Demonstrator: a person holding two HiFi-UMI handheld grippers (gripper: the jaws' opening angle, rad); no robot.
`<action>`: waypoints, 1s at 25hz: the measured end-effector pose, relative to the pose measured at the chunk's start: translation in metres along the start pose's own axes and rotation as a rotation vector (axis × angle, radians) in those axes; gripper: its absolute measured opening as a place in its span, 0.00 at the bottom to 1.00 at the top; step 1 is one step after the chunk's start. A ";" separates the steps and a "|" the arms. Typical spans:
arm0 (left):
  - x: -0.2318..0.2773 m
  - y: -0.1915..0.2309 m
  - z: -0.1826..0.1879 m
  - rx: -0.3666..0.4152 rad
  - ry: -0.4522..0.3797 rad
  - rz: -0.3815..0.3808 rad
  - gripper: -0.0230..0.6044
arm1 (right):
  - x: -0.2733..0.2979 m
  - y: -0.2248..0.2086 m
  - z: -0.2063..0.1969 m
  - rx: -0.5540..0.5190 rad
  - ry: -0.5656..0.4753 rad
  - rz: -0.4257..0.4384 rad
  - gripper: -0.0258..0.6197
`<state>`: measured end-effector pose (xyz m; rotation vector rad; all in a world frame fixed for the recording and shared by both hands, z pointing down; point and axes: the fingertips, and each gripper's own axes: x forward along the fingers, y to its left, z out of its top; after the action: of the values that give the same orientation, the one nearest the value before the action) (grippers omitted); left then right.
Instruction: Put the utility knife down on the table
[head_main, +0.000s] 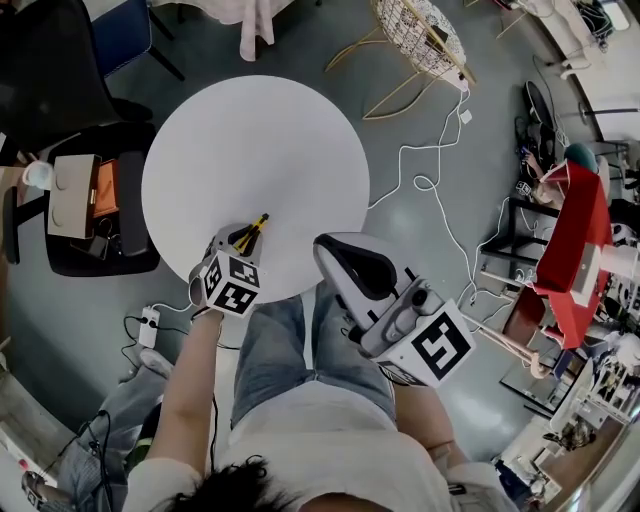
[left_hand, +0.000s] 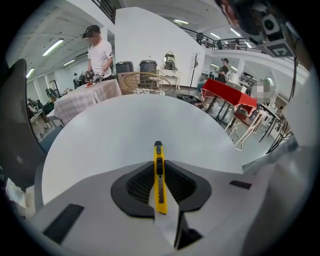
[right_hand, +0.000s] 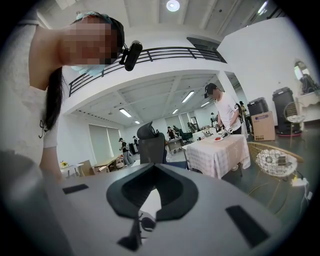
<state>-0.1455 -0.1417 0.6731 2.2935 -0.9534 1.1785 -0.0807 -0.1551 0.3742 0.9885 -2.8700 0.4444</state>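
Pinching a yellow knife (left_hand: 159, 176) between its jaws, left gripper (head_main: 248, 236) over the table (head_main: 250, 140) edge; right gripper (head_main: 345, 262) pressed together, empty, raised alongside.

Bright overhead strip lighting, strong fisheye warping, dark corners

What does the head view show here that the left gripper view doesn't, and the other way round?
Head view only: the right gripper with its tongs, off the edge of the table above the person's legs. Left gripper view only: close up, the left gripper tongs shut on the utility knife. Both: the knife over the round white table.
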 end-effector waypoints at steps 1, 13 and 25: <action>0.000 0.000 0.000 -0.006 -0.005 -0.001 0.15 | 0.000 0.001 0.000 0.001 0.001 0.003 0.05; -0.013 0.004 0.008 -0.098 -0.062 -0.017 0.16 | -0.005 0.008 0.006 -0.012 -0.008 0.023 0.05; -0.067 0.011 0.040 -0.182 -0.185 0.078 0.05 | 0.000 0.028 0.026 -0.043 -0.013 0.130 0.05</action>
<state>-0.1595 -0.1470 0.5957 2.2643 -1.1757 0.8791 -0.0970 -0.1418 0.3423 0.8043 -2.9534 0.3842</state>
